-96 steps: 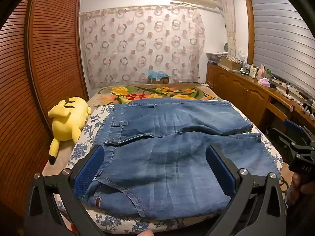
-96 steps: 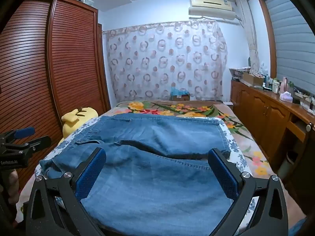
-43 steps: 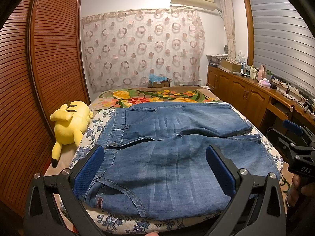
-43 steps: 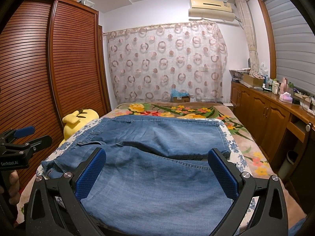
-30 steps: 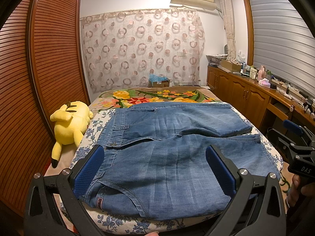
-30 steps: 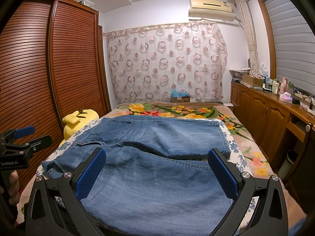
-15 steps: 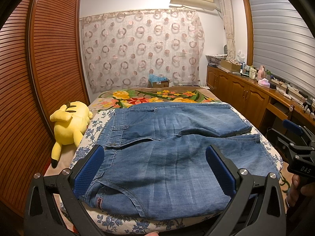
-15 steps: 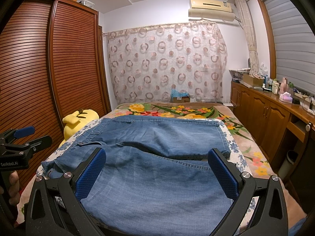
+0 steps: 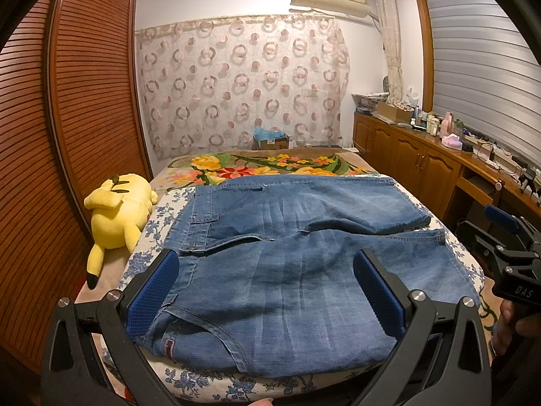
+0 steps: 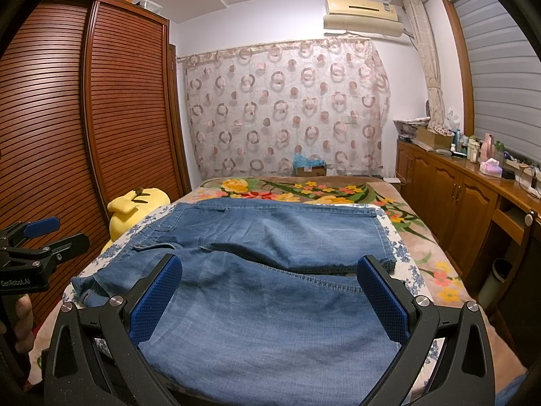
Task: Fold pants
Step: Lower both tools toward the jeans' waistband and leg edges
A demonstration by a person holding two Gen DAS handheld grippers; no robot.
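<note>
Faded blue denim pants [image 9: 297, 270], matt, creased. Floral cotton bed [image 9: 216, 384] cover. Plush yellow toy [image 9: 118, 209]. Glossy slatted wood wardrobe [image 10: 128, 108]. Matt black plastic left claw [image 9: 267, 291], textured blue pads [image 9: 152, 294].

Faded blue denim pants [image 9: 290, 270] lie spread flat across a bed [image 9: 216, 384], waistband toward the left, both legs stretched side by side to the right, unfolded.

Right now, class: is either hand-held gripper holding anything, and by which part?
Nothing is held. The left hand-held gripper and right hand-held gripper are open above the jeans.
</note>
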